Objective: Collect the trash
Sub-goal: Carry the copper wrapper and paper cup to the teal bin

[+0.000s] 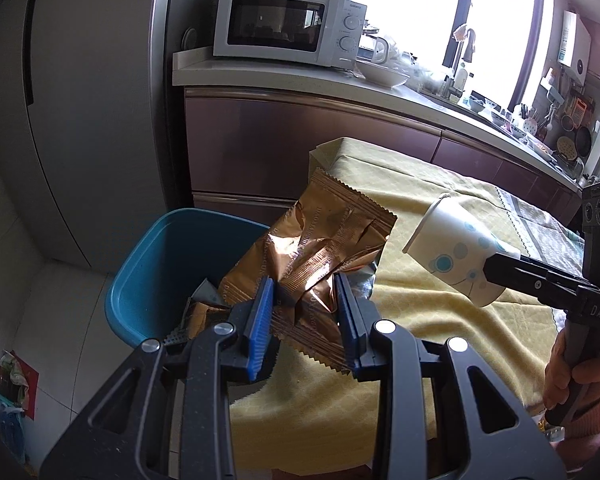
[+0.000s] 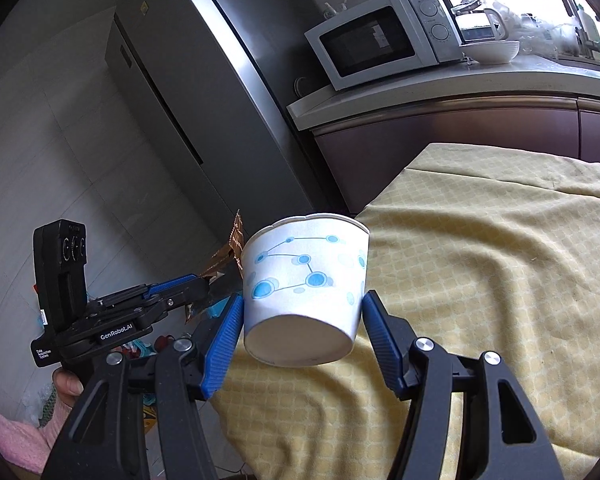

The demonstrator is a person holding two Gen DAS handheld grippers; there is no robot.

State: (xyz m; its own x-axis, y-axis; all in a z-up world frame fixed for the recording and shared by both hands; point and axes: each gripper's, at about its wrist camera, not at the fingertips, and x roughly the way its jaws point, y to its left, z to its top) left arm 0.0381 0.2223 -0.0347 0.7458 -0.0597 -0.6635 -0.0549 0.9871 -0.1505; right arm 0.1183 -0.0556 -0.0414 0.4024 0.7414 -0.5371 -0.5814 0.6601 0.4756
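- Kitchen setting: table under a yellow tablecloth (image 1: 420,208) in front of the counter; white microwave (image 1: 288,26) on the counter, grey fridge (image 2: 204,92) beside it.
- Blue bin (image 1: 160,264) sits on the floor just off the table's corner, below its edge.
- Your left gripper (image 1: 306,320) is pinching a crumpled copper foil wrapper (image 1: 320,248); both blue pads press into its lower half.
- Wrapper's long axis runs from the pads up and away toward the counter; its serrated top edge points at the cabinets. It hangs over the table corner, next to the bin's rim.
- Your right gripper (image 2: 302,340) is clamped on a white paper cup (image 2: 306,280) with blue dots, pads on opposite sides near the base.
- Cup axis runs along the fingers: base faces the right wrist camera, open mouth points away and up. It is held above the table, clear of the cloth.
- Both grippers tilt downward; the right one sits to the table side of the left, a hand (image 1: 580,368) with a pink sleeve on its handle.
- Left wrist view only: the bin and the wrapper's full face, plus the cup side-on, mouth toward the bin.
- Right wrist view only: the cup's base, and the left gripper side-on with just a sliver of wrapper showing past the cup.
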